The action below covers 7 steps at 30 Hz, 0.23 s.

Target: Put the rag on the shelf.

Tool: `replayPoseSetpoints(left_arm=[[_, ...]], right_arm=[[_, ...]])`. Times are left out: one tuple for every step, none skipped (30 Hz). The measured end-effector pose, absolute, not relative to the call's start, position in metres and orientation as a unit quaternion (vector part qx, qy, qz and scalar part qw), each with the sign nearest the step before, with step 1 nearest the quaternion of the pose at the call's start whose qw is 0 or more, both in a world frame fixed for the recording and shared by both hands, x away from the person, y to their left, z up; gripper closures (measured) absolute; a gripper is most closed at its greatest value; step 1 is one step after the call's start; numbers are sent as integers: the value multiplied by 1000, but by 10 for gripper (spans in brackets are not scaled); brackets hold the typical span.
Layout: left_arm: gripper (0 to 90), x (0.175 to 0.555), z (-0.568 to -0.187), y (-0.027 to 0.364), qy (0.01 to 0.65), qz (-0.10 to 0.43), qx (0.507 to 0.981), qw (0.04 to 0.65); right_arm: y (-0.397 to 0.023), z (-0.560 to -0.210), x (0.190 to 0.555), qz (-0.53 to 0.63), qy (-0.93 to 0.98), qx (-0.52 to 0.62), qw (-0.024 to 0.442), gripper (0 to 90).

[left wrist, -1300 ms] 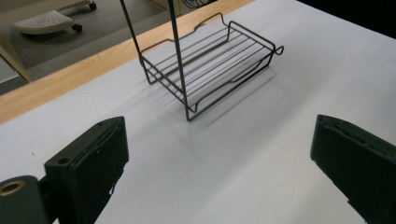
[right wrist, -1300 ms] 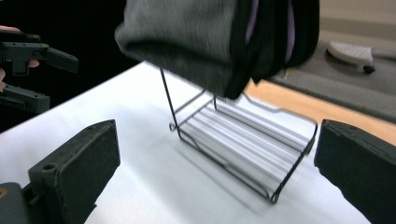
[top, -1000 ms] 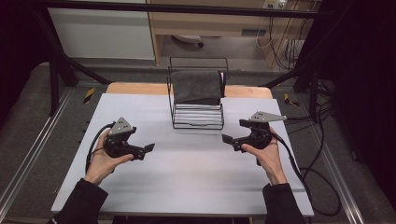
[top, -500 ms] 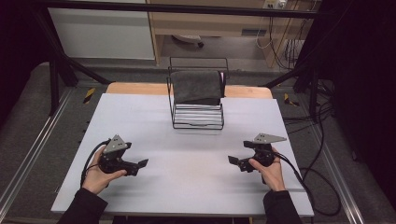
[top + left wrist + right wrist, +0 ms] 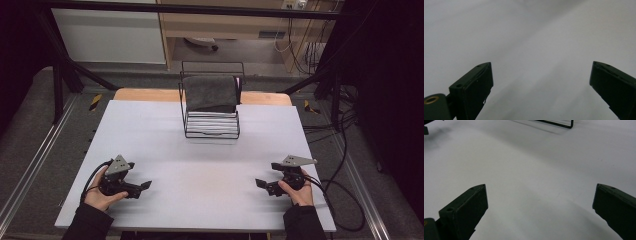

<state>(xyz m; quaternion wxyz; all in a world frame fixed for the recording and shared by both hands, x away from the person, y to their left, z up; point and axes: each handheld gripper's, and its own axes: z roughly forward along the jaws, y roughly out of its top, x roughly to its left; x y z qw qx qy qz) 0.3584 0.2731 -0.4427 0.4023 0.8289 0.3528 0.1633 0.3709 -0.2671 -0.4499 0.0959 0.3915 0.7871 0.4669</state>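
A black wire rack [image 5: 212,127] stands at the far middle of the white bench [image 5: 165,127], a folded dark grey cloth [image 5: 210,93] draped over its top; what lies beneath the cloth is hard to make out. The left gripper [image 5: 145,185] and right gripper [image 5: 260,183] rest near the front corners, well apart from the rack, jaws spread and empty.
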Motion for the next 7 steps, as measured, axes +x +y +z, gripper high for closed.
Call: replayPoseSetpoints(left_arm=[[50, 358, -443, 274, 353, 164, 829, 401], [50, 358, -443, 274, 354, 163, 829, 401], [50, 358, -444, 275, 354, 164, 828, 402], [50, 358, -444, 276, 355, 164, 828, 402], [50, 357, -444, 276, 356, 164, 827, 403], [50, 357, -444, 276, 356, 164, 827, 403], [50, 357, -444, 277, 356, 164, 827, 402]], right_arm=[[-268, -450, 371, 468, 787, 392, 96, 8], [-269, -450, 370, 466, 787, 392, 97, 8], [-269, -450, 370, 464, 788, 393, 98, 8], [-269, -450, 371, 464, 788, 392, 97, 8], [-268, -451, 371, 462, 790, 391, 97, 8], [-268, -451, 371, 461, 791, 390, 97, 8], [-268, -451, 371, 459, 792, 390, 96, 8]])
